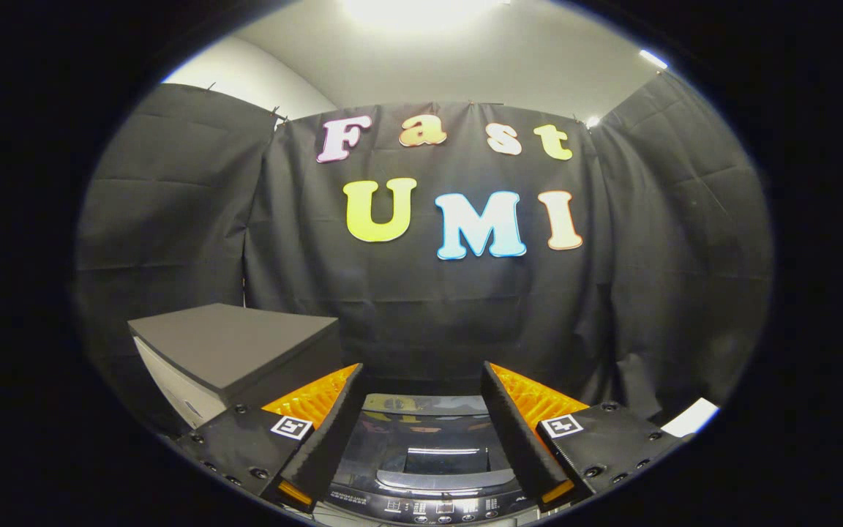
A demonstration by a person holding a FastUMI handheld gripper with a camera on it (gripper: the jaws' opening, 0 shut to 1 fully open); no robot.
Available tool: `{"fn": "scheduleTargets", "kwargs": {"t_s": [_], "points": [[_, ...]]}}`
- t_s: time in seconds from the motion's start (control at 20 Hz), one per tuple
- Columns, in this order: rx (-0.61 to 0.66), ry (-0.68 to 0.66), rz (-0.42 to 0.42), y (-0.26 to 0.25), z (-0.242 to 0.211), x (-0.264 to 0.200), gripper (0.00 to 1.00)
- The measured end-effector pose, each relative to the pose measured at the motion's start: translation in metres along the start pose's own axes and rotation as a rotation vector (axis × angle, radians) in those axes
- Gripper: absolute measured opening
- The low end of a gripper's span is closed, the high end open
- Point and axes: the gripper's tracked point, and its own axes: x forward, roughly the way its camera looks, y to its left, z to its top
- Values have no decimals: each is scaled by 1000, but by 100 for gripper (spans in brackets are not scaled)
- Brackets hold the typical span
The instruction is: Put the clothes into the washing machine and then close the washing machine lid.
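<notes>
We see the claw [421, 432] spread wide, holding nothing, above the washing machine [427, 468], whose lid [432, 439] lies shut. No clothes visible; stage undetermined.

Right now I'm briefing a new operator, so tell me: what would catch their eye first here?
The washing machine sits low between the gripper's two fingers, glossy dark lid closed, control panel nearest the camera. The fingers stand wide apart, holding nothing. Beside the machine, beyond one finger, a white box with a dark foam top stands against the black cloth wall.
</notes>
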Motion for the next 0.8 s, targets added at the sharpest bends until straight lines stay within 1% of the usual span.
{"fn": "scheduleTargets", "kwargs": {"t_s": [0.2, 0.35, 0.5, 0.65, 0.8], "points": [[5, -28, 3, 3, 22, -48, 98], [-15, -44, -21, 0, 27, -81, 97], [-17, -61, -44, 4, 24, -104, 98], [-39, -70, -65, 5, 15, -118, 98], [-27, -66, -77, 7, 3, -128, 98]]}}
